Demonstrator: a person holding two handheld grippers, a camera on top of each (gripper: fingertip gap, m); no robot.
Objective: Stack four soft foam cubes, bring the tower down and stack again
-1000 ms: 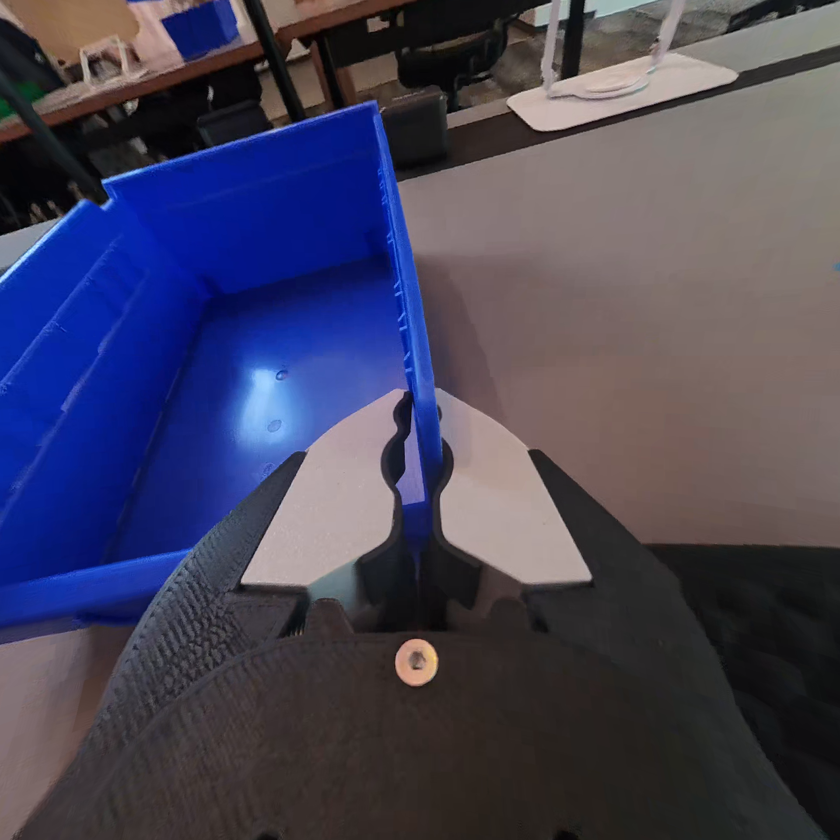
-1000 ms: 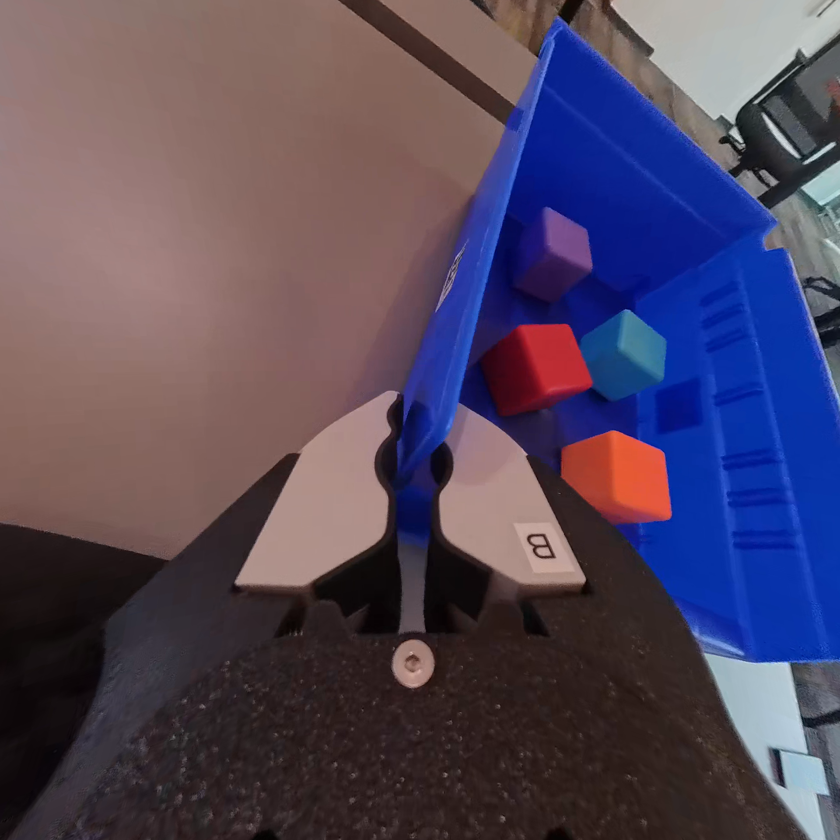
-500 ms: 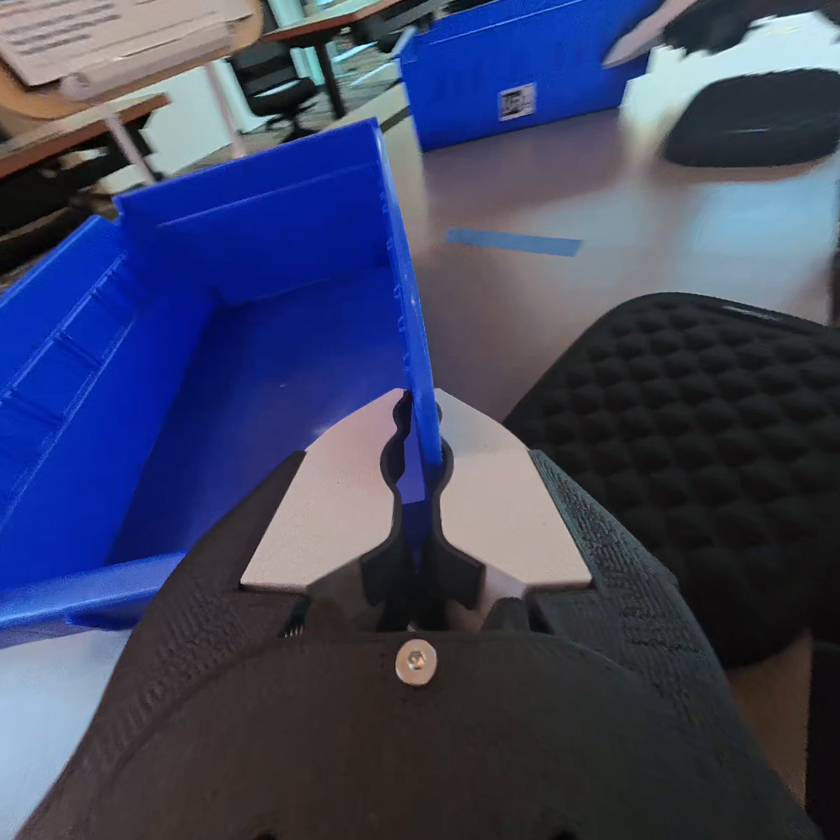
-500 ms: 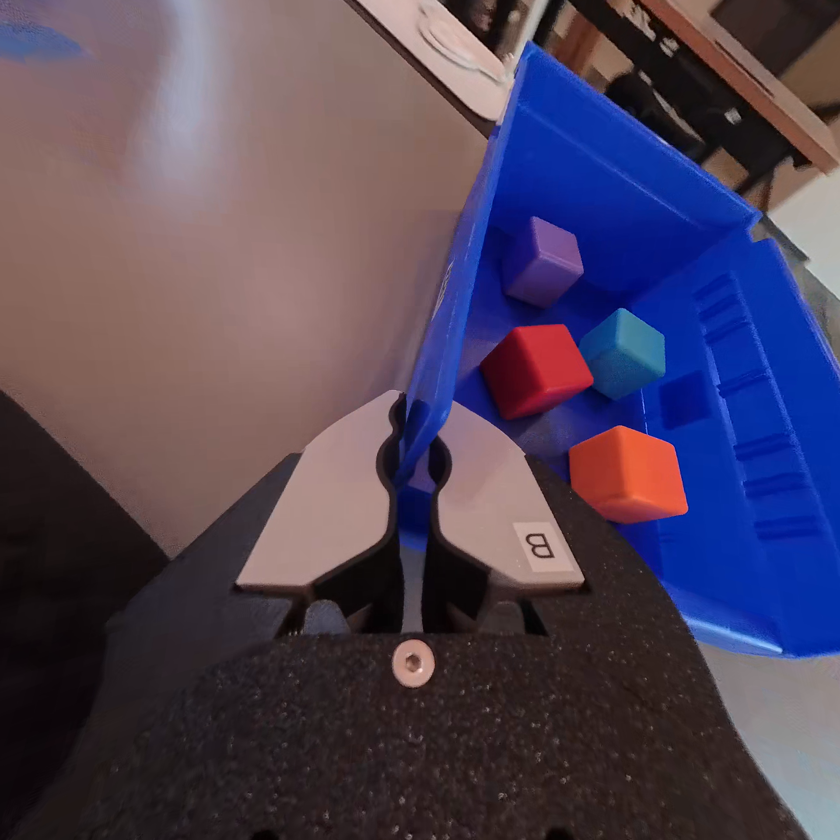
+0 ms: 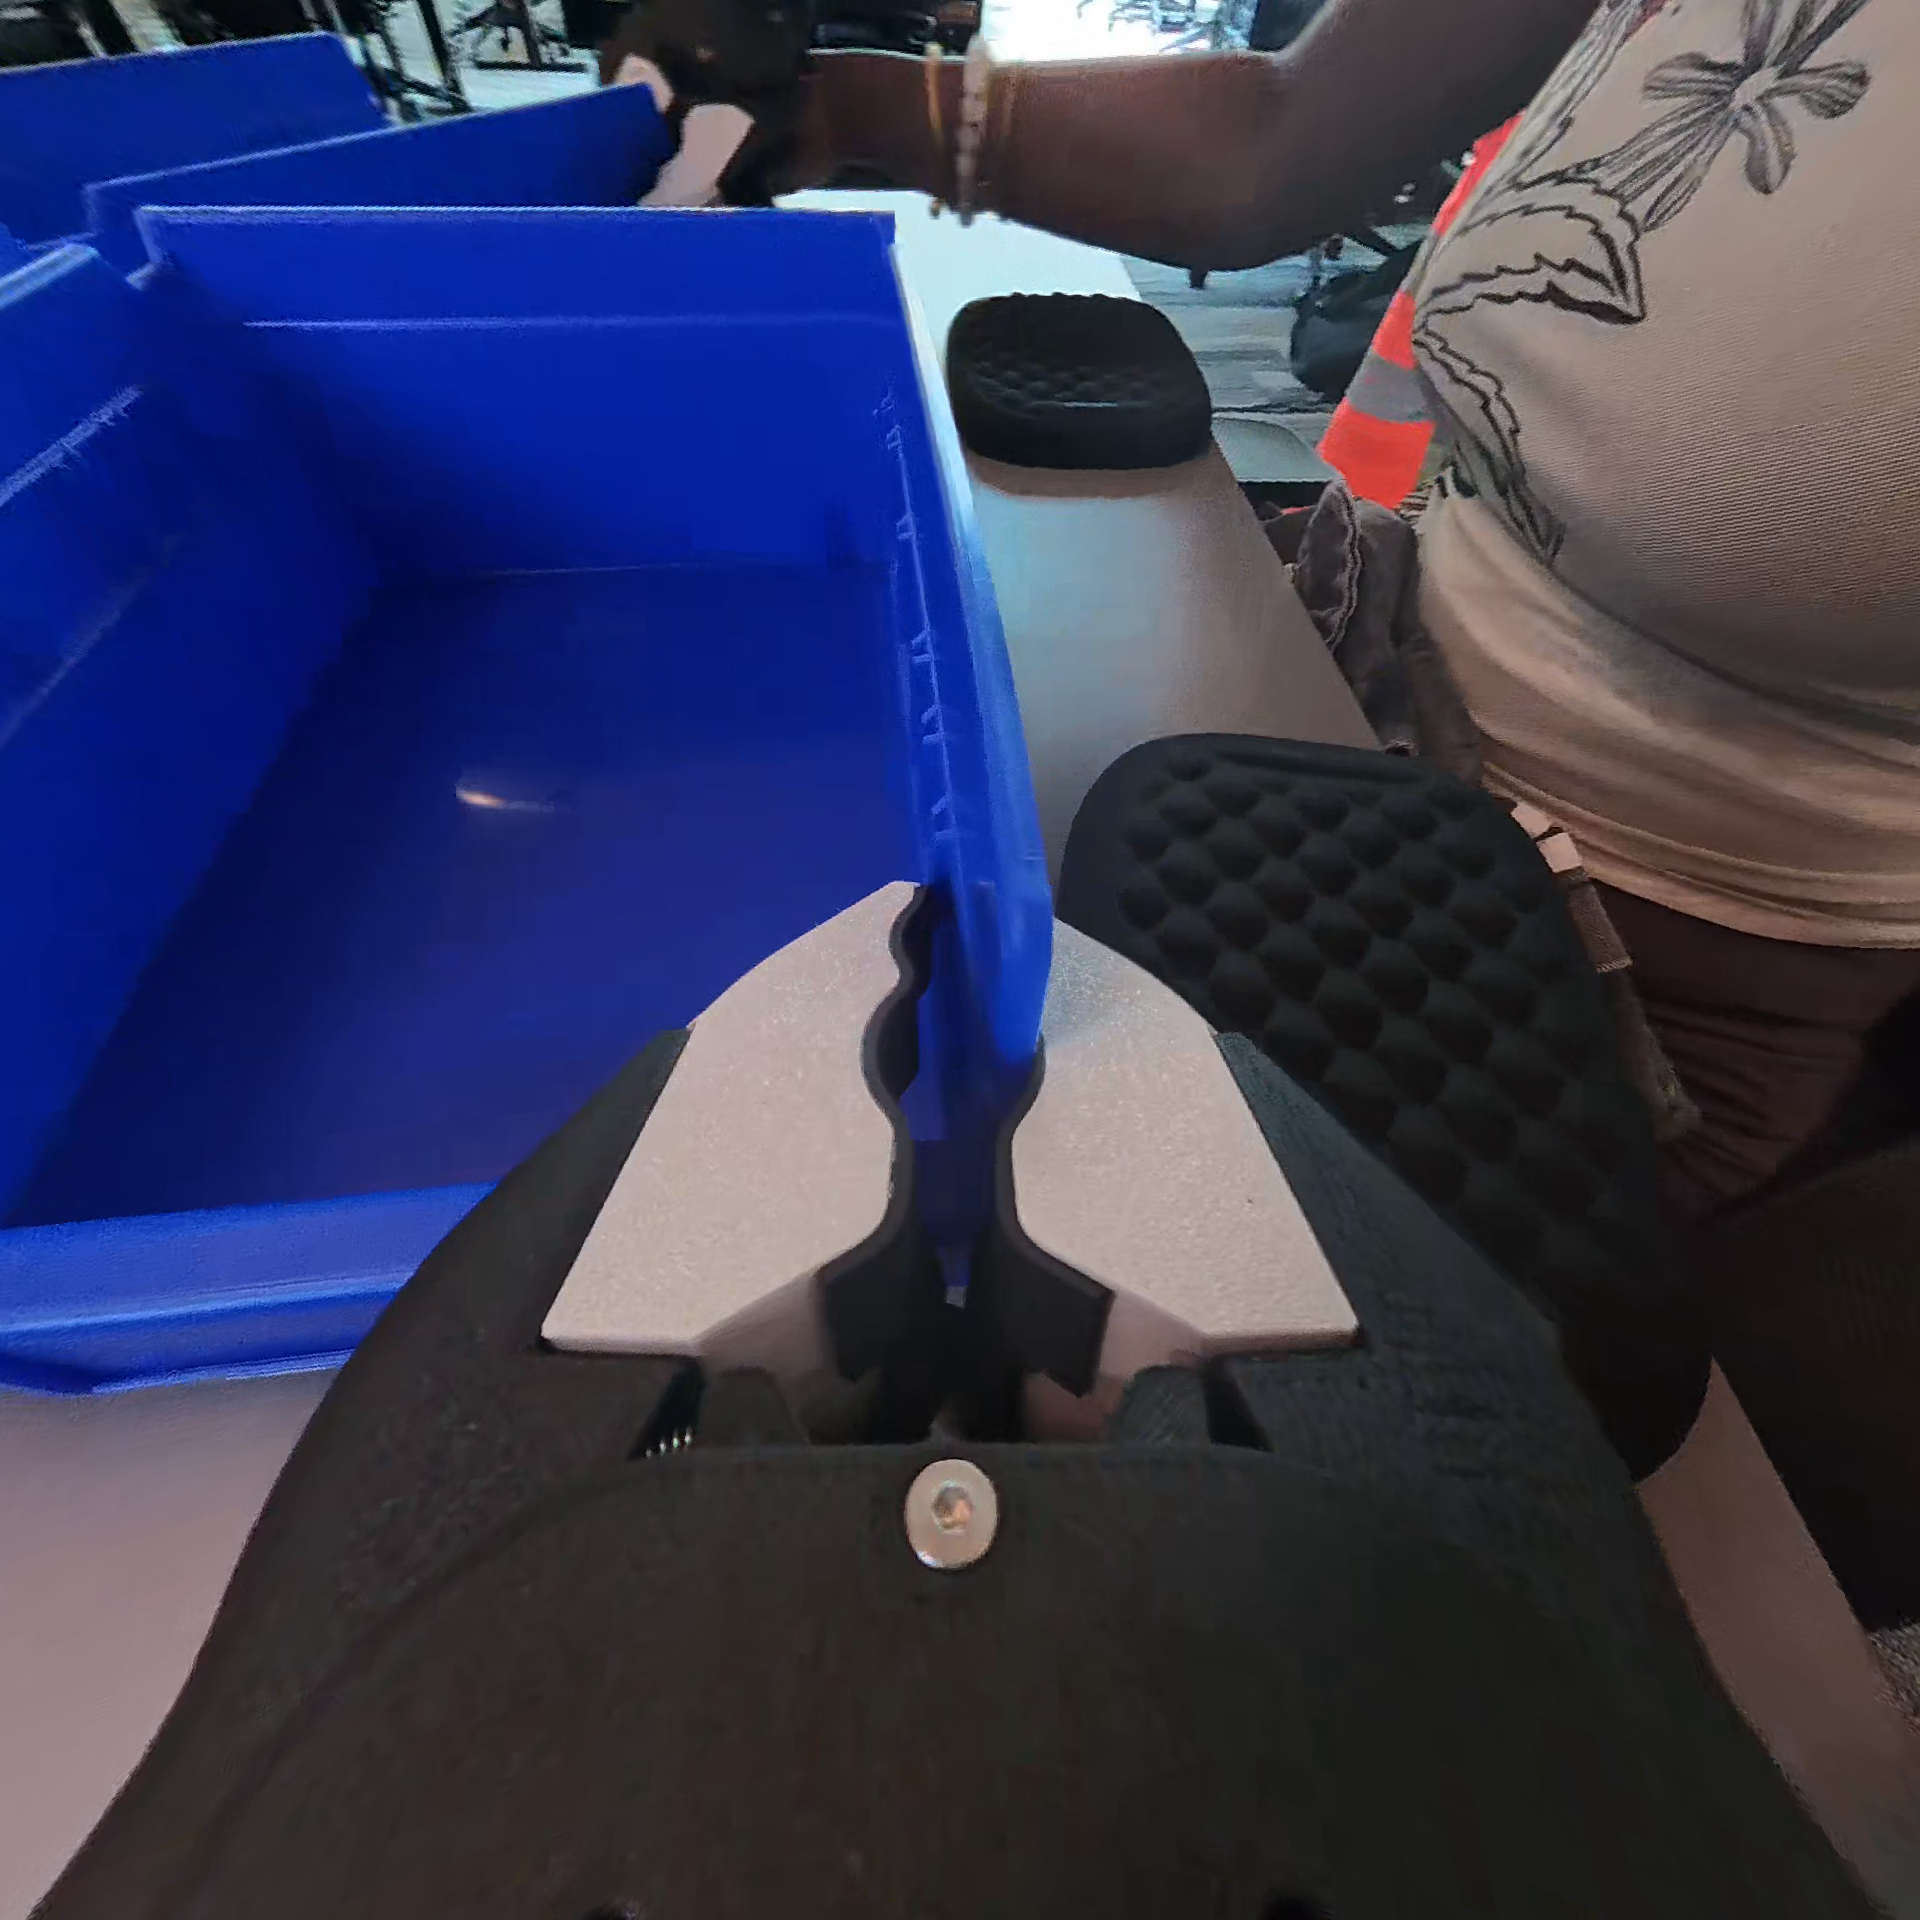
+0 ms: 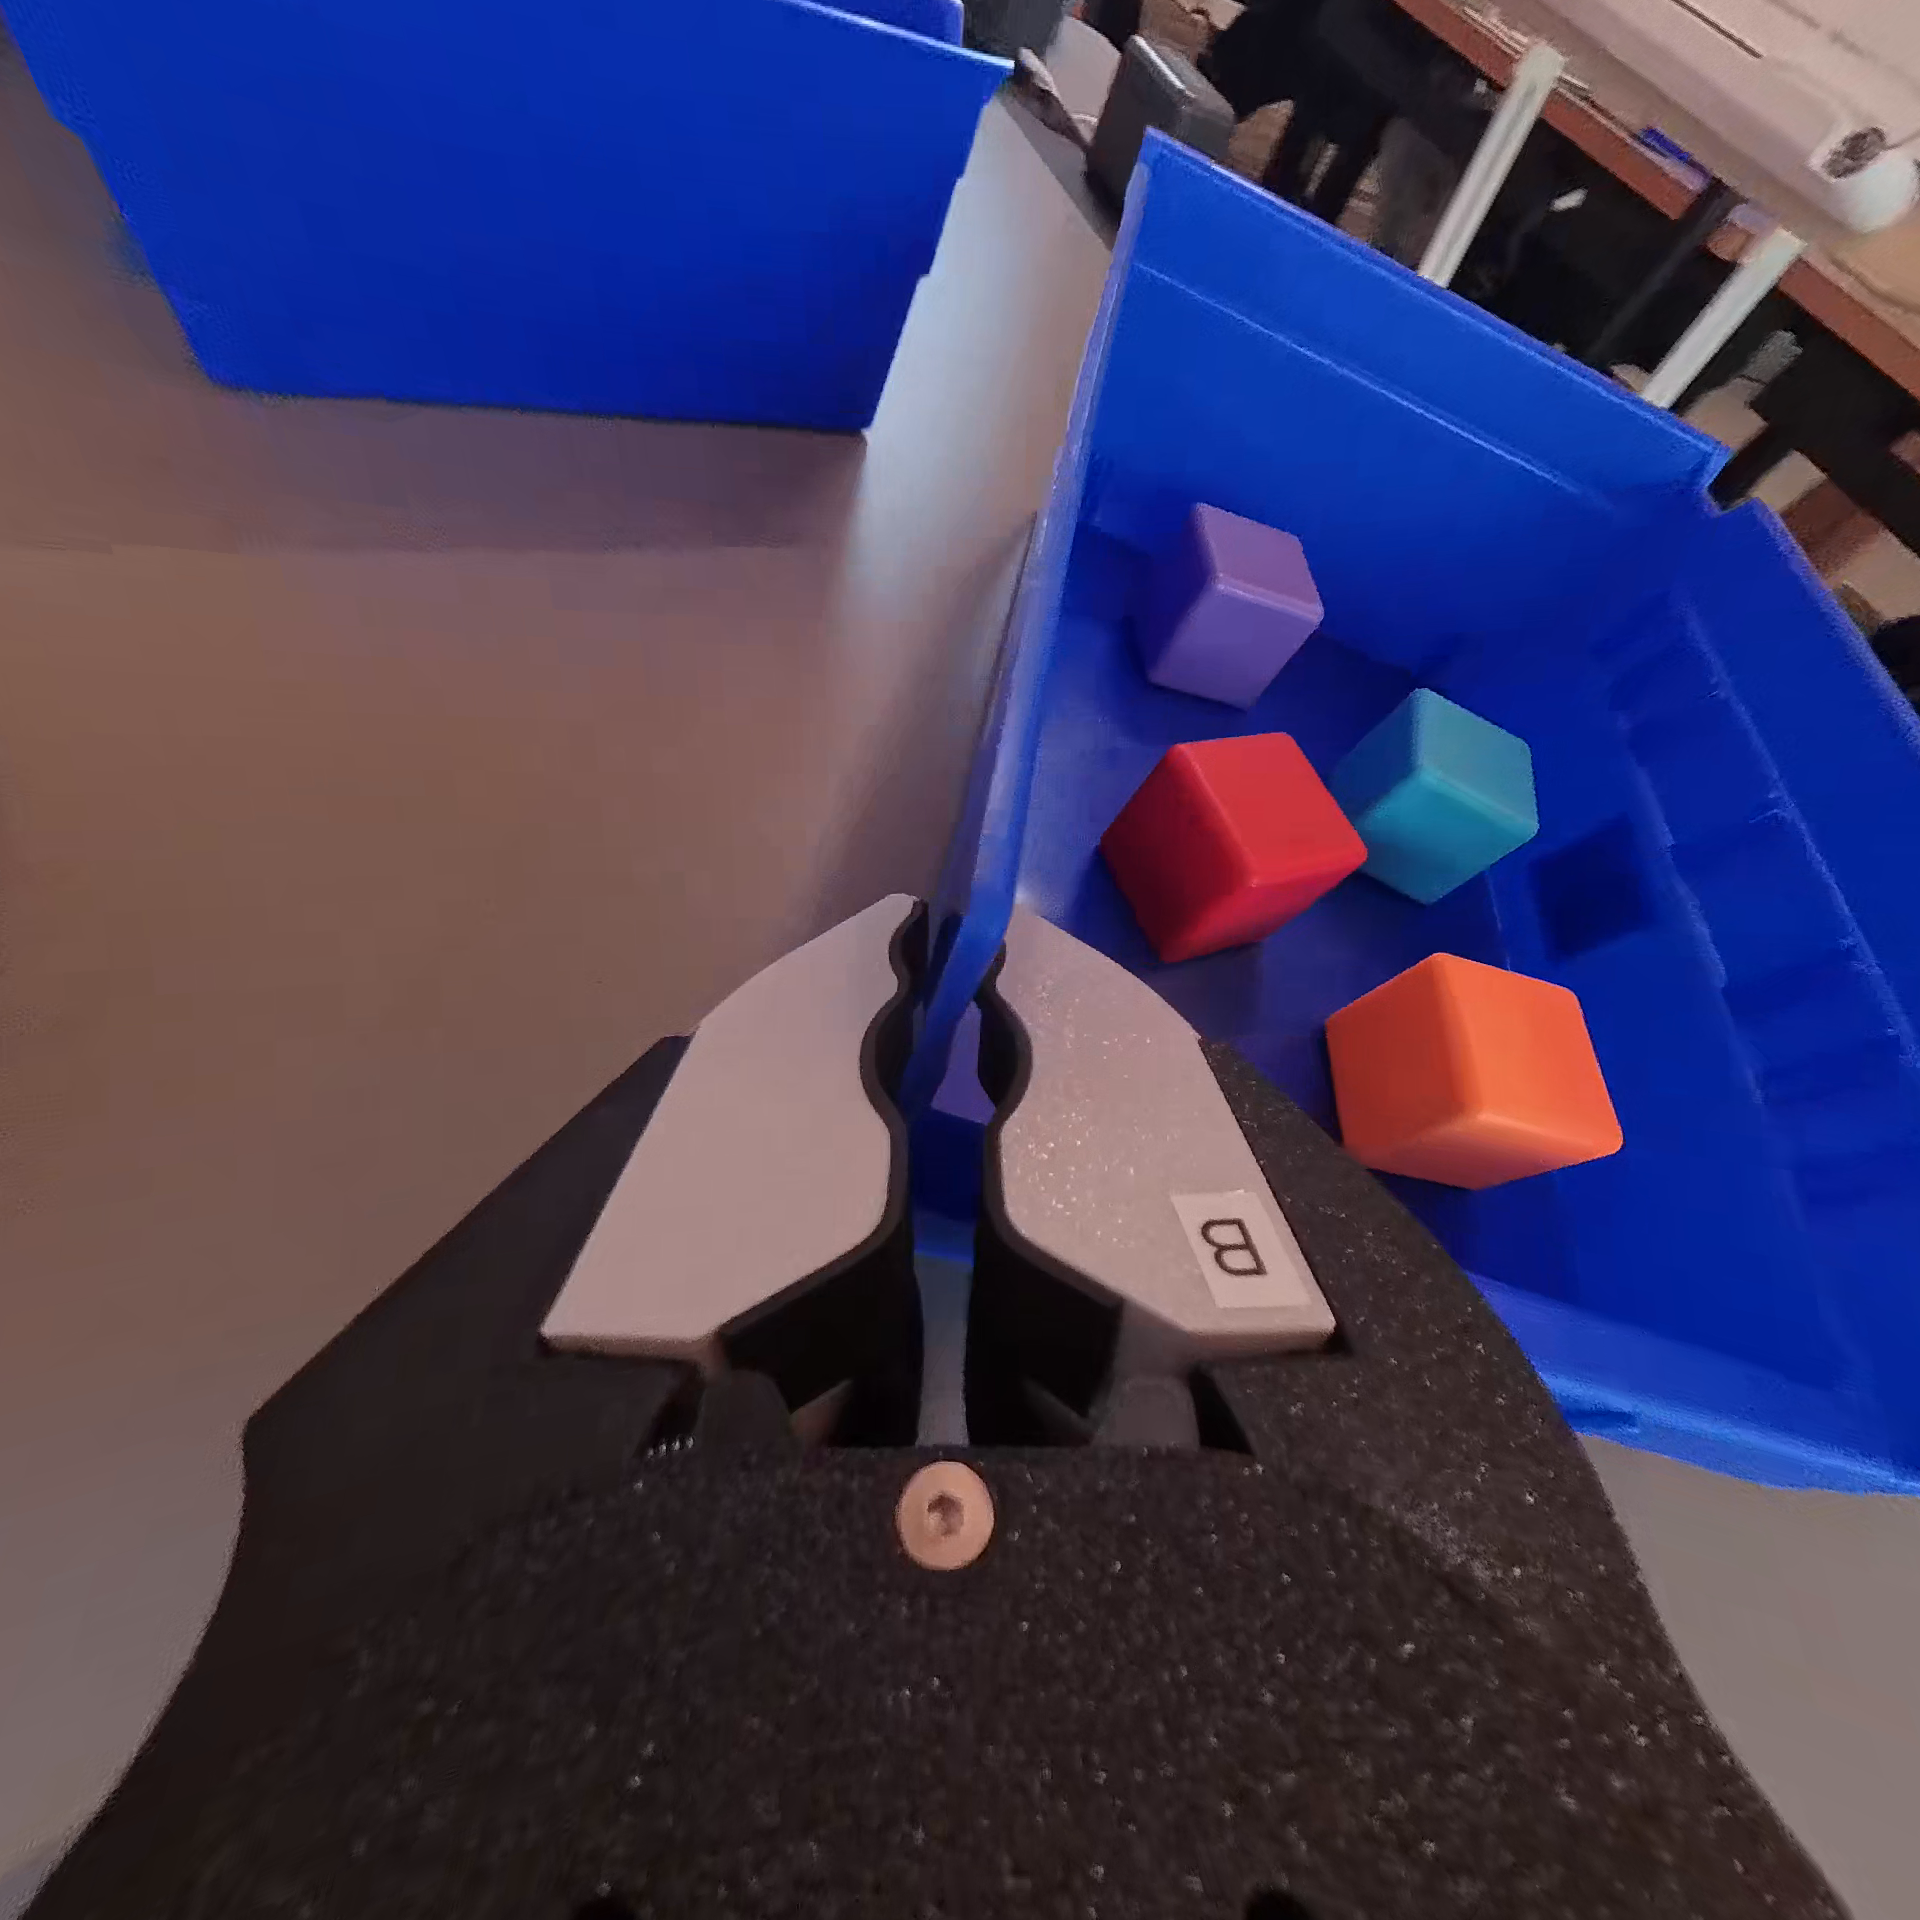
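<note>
My right gripper (image 6: pixel 961 925) is shut on the left side wall of a blue bin (image 6: pixel 1351 395). In that bin lie four foam cubes, loose and apart: purple (image 6: pixel 1231 608) at the back, red (image 6: pixel 1231 842) and teal (image 6: pixel 1444 795) touching in the middle, orange (image 6: pixel 1470 1070) nearest. My left gripper (image 5: pixel 971 925) is shut on the right side wall of another blue bin (image 5: pixel 520 436), whose visible floor is bare. No cube shows in the left wrist view.
Two black dimpled pads (image 5: pixel 1340 956) (image 5: pixel 1081 379) lie on the grey table to the right of the left bin. A person (image 5: pixel 1662 520) stands at the table's right edge, an arm (image 5: pixel 1143 135) reaching to more blue bins (image 5: pixel 364 156). Another blue bin (image 6: pixel 499 208) stands at far left. The tips of one gripper are about 45 centimetres away from the tips of the other.
Both grippers stay shut on their bin walls and have swung round with the bins. The left view now faces the person and pads; another blue bin has come into the right view.
</note>
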